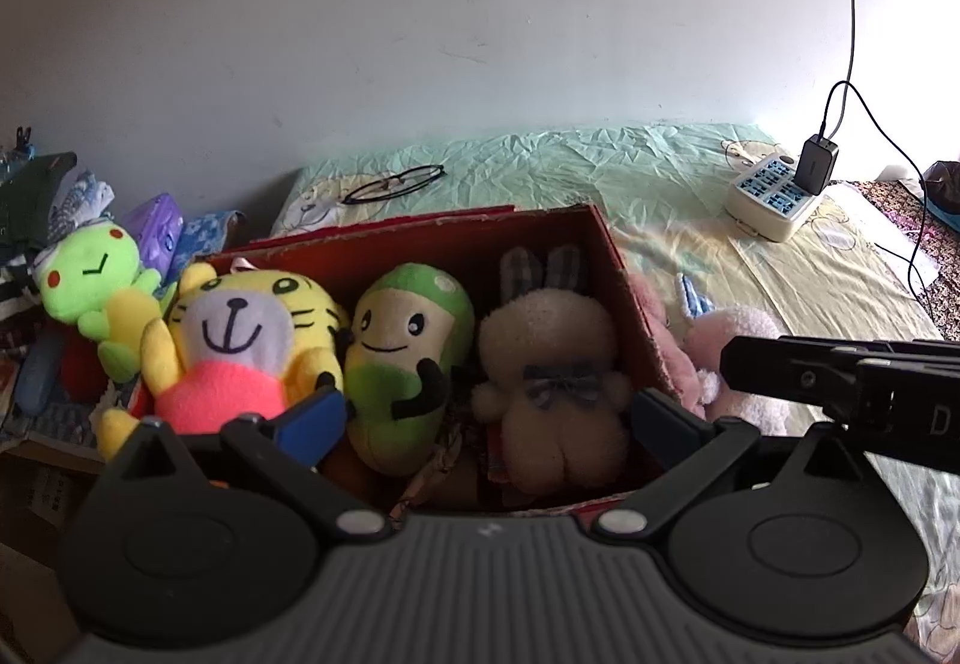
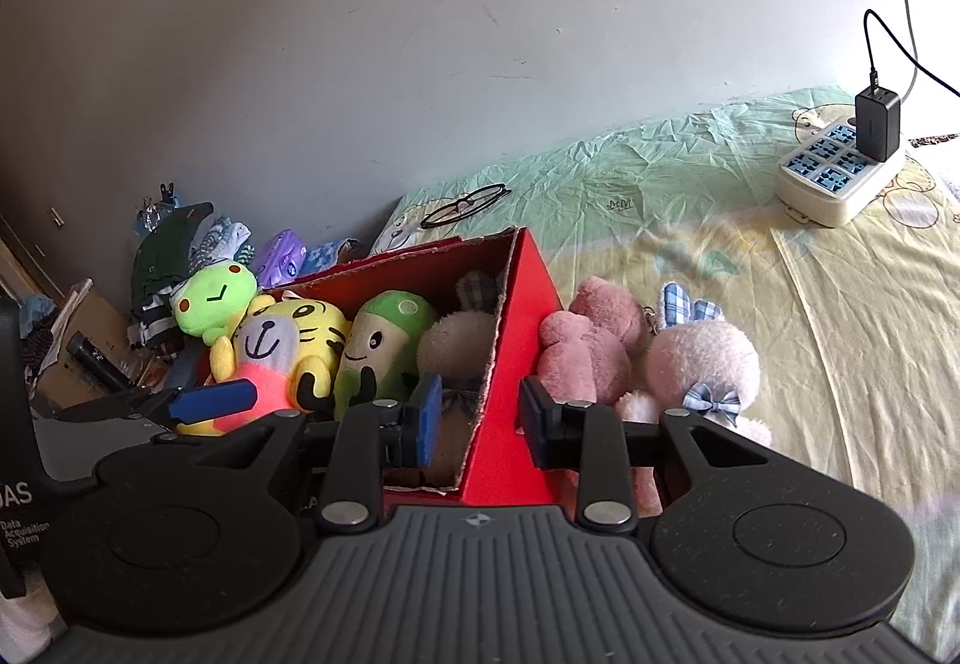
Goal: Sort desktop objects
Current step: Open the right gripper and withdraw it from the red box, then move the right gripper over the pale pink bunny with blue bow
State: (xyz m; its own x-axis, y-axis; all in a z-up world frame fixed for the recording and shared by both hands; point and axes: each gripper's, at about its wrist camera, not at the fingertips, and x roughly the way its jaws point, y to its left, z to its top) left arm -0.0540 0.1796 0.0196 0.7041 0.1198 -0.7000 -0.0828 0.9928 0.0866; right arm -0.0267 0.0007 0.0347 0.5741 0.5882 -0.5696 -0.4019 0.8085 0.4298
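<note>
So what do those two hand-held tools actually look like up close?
Both look alike: a ribbed dark grey body, round black discs either side, black linkage arms with silver rivets, and blue pads on the fingers. The left tool shows this, as does the right tool.

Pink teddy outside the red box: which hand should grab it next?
Probably right. The right gripper is empty and closest to the pink teddy. The left gripper hangs wide open over the toys inside the red box.
</note>
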